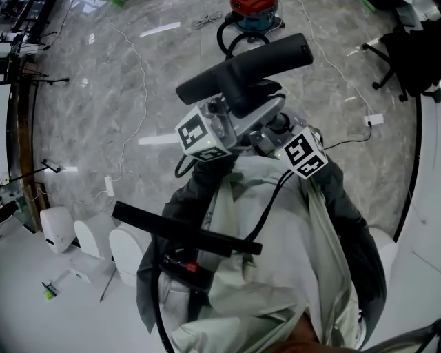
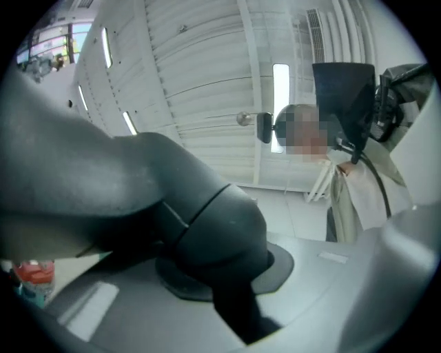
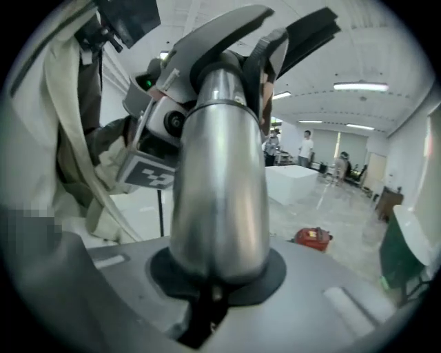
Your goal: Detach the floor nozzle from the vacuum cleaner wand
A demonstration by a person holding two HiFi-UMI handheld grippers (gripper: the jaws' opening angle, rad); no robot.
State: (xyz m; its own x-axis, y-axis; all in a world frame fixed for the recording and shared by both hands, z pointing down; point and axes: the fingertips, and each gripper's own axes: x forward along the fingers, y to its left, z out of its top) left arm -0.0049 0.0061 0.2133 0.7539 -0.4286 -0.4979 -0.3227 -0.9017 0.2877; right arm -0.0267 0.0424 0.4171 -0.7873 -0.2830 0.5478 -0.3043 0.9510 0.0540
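Dark plastic floor nozzle is held up in front of my chest, to my eye not yet off the silver wand. My left gripper is clamped narrow round the nozzle's neck, my right gripper round the wand tube. With both grips set, I judge the 2 must next pull straight apart, perhaps after freeing a catch.

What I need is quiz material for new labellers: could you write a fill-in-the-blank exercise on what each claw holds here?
1. The right claw is shut on the wand, whose colour is ____.
2. The left claw is shut on the dark neck of the floor ____.
3. The canister at the head view's upper edge has a ____ top.
Missing words: silver; nozzle; red.
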